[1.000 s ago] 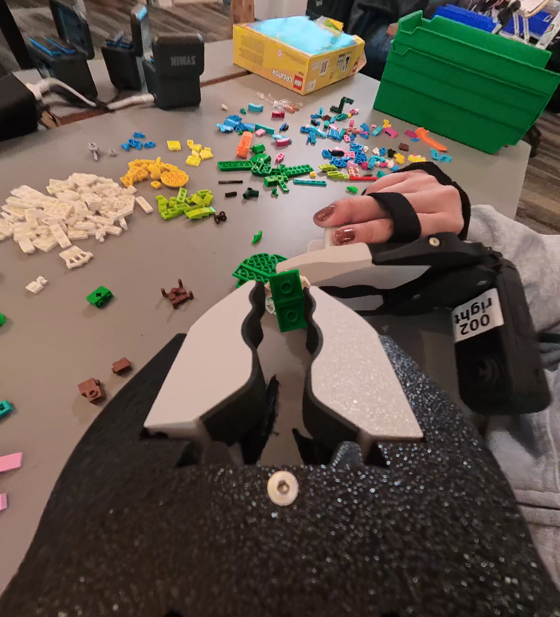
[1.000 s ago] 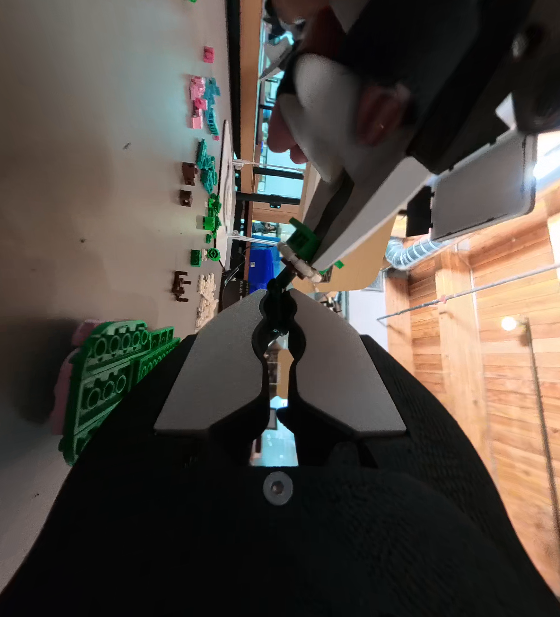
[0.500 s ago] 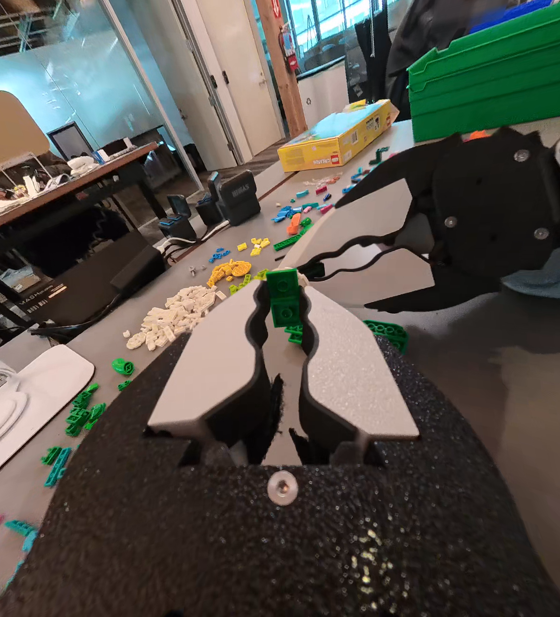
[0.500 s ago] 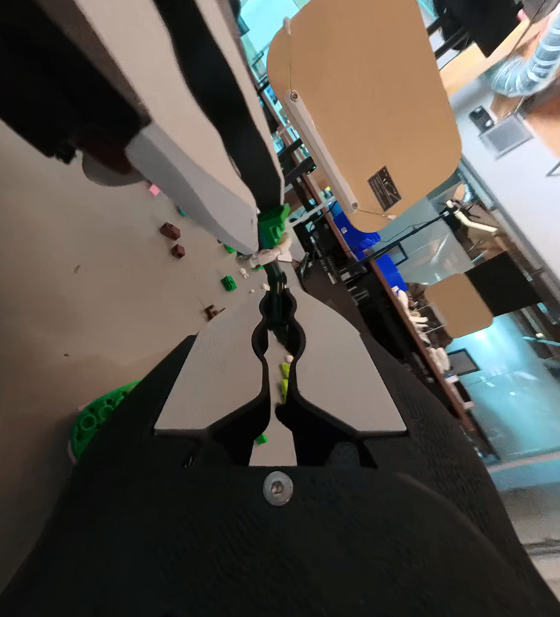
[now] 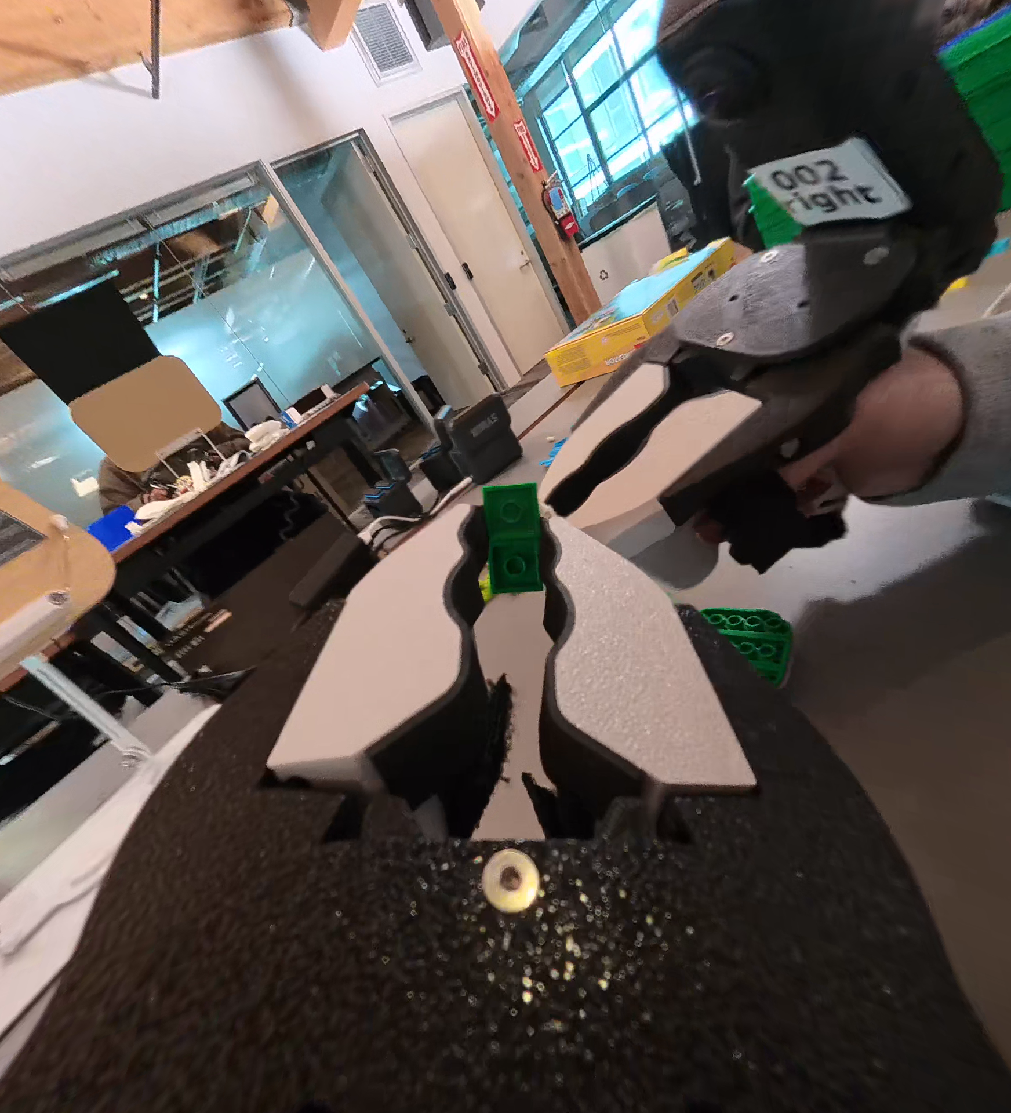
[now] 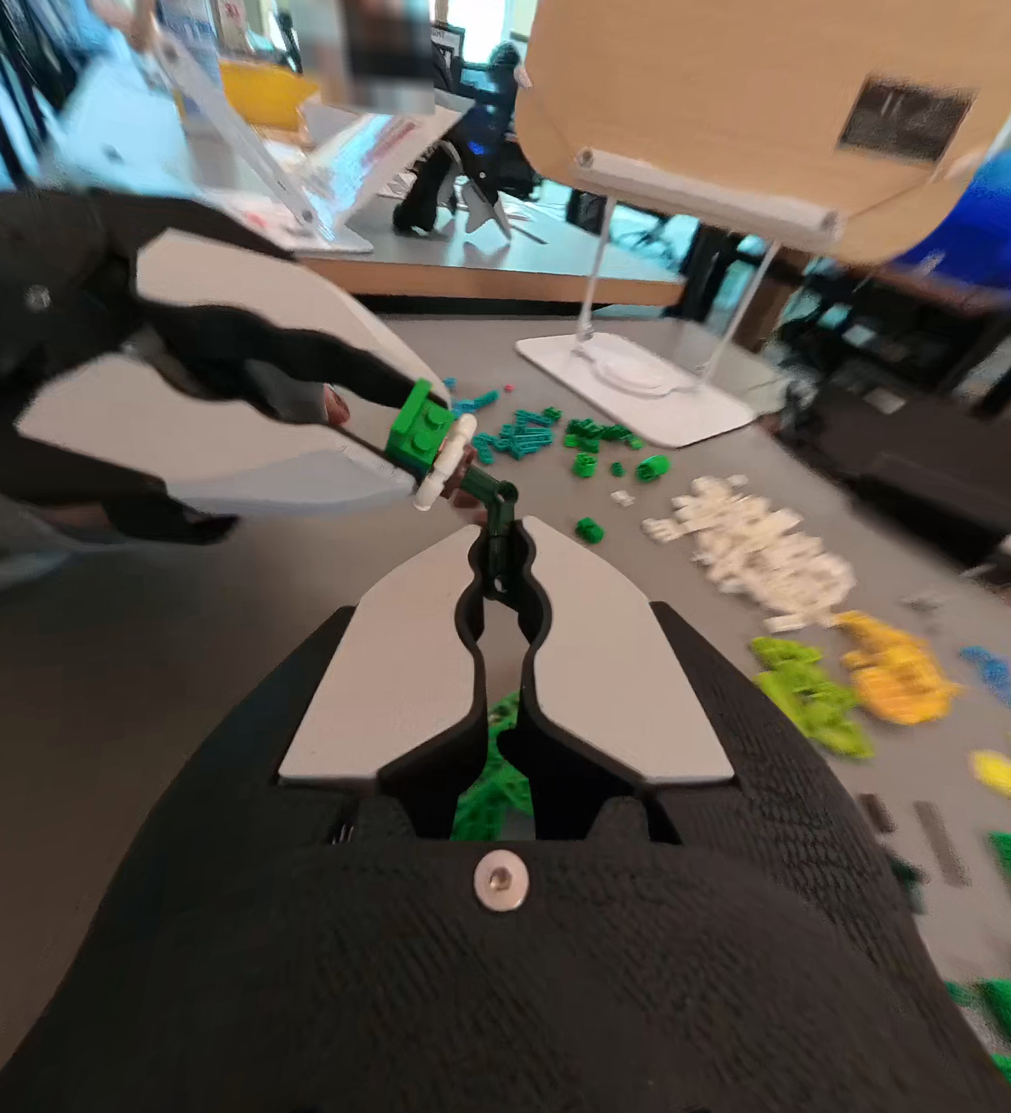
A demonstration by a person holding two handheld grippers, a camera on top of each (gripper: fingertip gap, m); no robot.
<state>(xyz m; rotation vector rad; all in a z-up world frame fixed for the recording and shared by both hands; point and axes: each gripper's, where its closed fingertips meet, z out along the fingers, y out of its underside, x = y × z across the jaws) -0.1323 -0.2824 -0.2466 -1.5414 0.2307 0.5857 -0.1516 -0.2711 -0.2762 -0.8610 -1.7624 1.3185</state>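
My left hand-held gripper (image 5: pixel 512 542) clamps the green brick (image 5: pixel 513 545) while my right hand-held gripper (image 6: pixel 500 557) pinches the dark green angled stem (image 6: pixel 494 512) joined to it, both above the table (image 6: pixel 129 632)

Two grey-fingered handheld grippers (image 6: pixel 500 542) (image 6: pixel 425 433) meet above one grey table (image 6: pixel 129 632). One bright green studded brick (image 5: pixel 512 542), one dark green angled connector piece (image 6: pixel 494 512), one yellow cardboard box (image 5: pixel 623 343) and one white brick heap (image 6: pixel 756 554) show.
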